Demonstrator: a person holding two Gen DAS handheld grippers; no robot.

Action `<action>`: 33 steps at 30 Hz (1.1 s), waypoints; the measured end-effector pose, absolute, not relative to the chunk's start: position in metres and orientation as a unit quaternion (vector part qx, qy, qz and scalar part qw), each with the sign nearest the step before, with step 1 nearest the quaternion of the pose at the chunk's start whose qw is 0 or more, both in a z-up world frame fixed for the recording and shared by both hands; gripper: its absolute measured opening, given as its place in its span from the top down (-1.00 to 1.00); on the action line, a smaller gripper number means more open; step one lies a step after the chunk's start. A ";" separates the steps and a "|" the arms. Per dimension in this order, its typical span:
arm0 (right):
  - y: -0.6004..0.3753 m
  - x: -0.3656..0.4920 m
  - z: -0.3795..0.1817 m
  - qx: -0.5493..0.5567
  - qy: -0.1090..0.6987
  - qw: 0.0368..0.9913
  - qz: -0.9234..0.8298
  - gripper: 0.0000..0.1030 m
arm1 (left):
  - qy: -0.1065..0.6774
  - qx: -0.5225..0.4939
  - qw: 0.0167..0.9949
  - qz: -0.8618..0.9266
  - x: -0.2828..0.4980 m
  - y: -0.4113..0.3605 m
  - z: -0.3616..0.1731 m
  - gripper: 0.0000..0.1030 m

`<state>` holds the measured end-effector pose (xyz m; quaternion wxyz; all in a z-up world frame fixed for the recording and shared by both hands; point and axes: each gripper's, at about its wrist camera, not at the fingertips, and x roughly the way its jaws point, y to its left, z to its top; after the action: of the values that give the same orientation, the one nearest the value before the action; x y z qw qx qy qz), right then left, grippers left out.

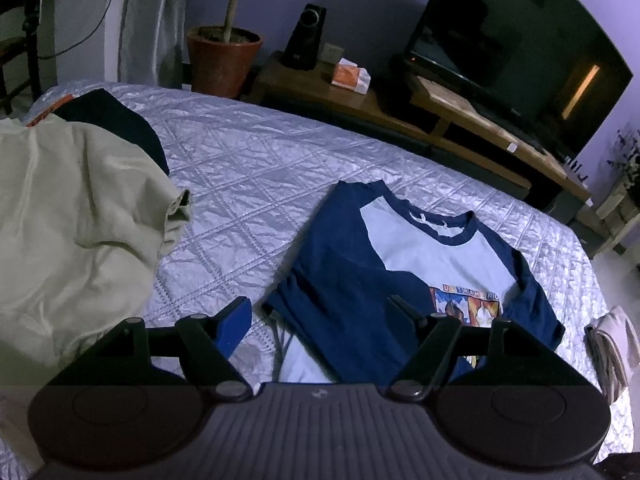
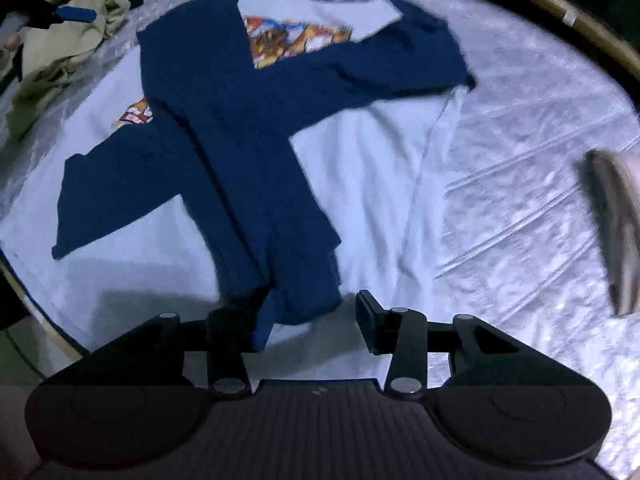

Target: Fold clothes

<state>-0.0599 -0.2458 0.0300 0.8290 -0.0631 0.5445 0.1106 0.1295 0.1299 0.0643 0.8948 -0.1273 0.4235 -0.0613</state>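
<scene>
A white shirt with navy raglan sleeves and a colourful chest print lies face up on the quilted silver bedspread. Both long navy sleeves are folded over its body and cross each other. Their cuffs end between the fingers of my right gripper, which stands open at the shirt's lower hem. My left gripper hovers open over the shirt's left side, near a navy sleeve, with nothing between its fingers. Its blue finger pad shows at the top left of the right wrist view.
A crumpled beige garment and a dark one lie on the bed's left part. A folded cloth pile sits at the shirt's right. Beyond the bed stand a wooden bench with a TV, a speaker, a tissue box and a plant pot.
</scene>
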 end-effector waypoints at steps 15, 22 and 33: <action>-0.216 -0.065 0.044 -0.130 0.497 0.845 0.149 -0.07 | 0.461 -0.096 0.881 -0.034 0.084 0.132 0.035 -0.38; -0.198 -0.046 0.014 -0.161 0.524 0.823 0.153 -0.37 | 0.500 -0.023 0.864 -0.054 0.033 0.112 0.019 -0.40; -0.257 -0.031 0.039 -0.031 0.439 0.892 0.102 -0.39 | 0.475 0.105 0.867 -0.107 -0.011 0.074 0.025 -0.42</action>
<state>-0.0307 -0.2569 0.0391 0.8923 -0.0311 0.4388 0.1016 -0.0113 0.0743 0.0249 0.8670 0.1055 0.4752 -0.1066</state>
